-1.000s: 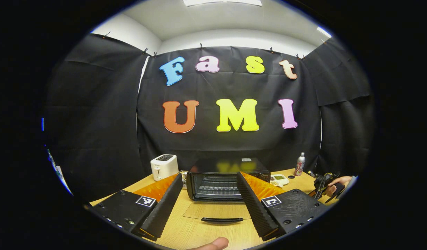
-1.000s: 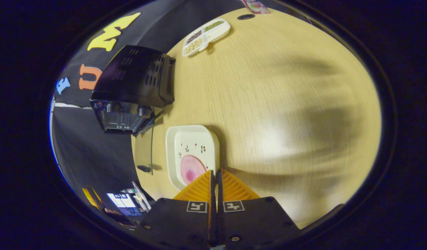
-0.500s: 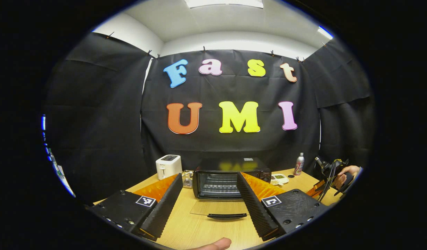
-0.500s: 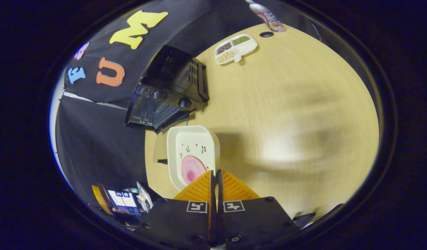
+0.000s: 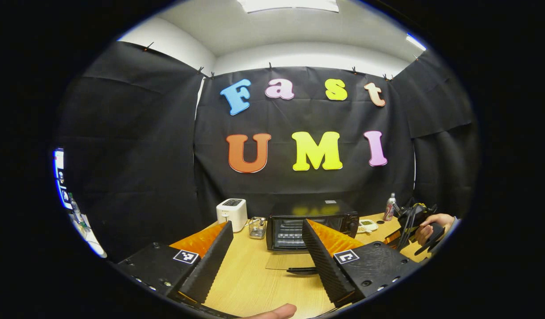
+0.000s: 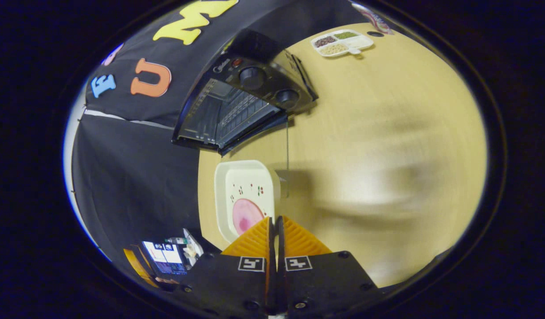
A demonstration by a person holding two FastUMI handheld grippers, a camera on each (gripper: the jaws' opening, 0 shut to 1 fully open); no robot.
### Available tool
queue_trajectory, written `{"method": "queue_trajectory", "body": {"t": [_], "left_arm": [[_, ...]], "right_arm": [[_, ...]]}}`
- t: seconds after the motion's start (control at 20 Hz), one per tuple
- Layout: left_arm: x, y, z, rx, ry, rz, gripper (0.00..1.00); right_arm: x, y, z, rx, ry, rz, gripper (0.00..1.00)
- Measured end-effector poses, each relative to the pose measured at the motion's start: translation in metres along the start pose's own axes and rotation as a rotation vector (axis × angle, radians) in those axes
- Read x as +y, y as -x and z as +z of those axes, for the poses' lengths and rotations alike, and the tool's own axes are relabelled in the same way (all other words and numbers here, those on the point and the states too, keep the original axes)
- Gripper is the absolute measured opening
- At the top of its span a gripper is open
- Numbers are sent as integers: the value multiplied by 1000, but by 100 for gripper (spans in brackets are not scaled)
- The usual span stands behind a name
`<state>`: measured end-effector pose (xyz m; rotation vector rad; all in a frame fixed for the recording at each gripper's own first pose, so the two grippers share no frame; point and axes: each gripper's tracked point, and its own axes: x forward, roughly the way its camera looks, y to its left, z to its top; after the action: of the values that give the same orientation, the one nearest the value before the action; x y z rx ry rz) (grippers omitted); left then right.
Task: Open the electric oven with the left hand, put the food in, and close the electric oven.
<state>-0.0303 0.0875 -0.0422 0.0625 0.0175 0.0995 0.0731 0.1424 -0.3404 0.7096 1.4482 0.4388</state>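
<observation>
The black electric oven (image 5: 314, 219) stands on the wooden table (image 5: 250, 283), its glass door (image 5: 284, 261) folded down flat with the handle toward me. My left gripper (image 5: 267, 222) is open in front of it and to its left, holding nothing. In the right gripper view, my right gripper (image 6: 275, 218) is shut on the rim of a white square plate (image 6: 245, 195) carrying a round pink slice of food (image 6: 245, 215). The plate hangs over the table edge, just before the oven (image 6: 245, 99), whose open cavity and rack face it.
A white toaster (image 5: 231, 213) and a small wire basket (image 5: 256, 227) stand left of the oven. A divided snack tray (image 6: 342, 42) and a bottle (image 5: 391, 207) lie to its right. A hand (image 5: 432, 221) holds the other gripper at the right.
My left gripper has drawn back and turned left, so the oven looks smaller and farther right. My right gripper has swung the plate round toward the oven's open front.
</observation>
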Motion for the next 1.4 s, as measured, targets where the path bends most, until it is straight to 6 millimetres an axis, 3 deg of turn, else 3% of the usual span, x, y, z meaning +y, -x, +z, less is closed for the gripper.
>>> {"method": "queue_trajectory", "body": {"t": [0.25,0.4,0.5,0.65,0.8,1.15,1.4], "left_arm": [[20,3,-2,-13,-7,21,95],[32,-1,0,-15,16,48,95],[35,-4,4,-22,40,48,95],[38,-12,7,-32,53,42,95],[42,-17,8,-30,47,45,95],[50,-26,8,-16,59,46,95],[47,-44,3,-2,29,12,95]], "right_arm": [[34,-49,-1,-62,-80,19,1],[47,-73,12,-151,-137,22,4],[51,-84,24,-210,-192,15,0],[62,-93,39,-308,-324,42,4],[73,-97,61,-421,-449,77,1],[92,-86,120,-713,-618,116,4],[104,-115,148,-740,-704,137,0]]}}
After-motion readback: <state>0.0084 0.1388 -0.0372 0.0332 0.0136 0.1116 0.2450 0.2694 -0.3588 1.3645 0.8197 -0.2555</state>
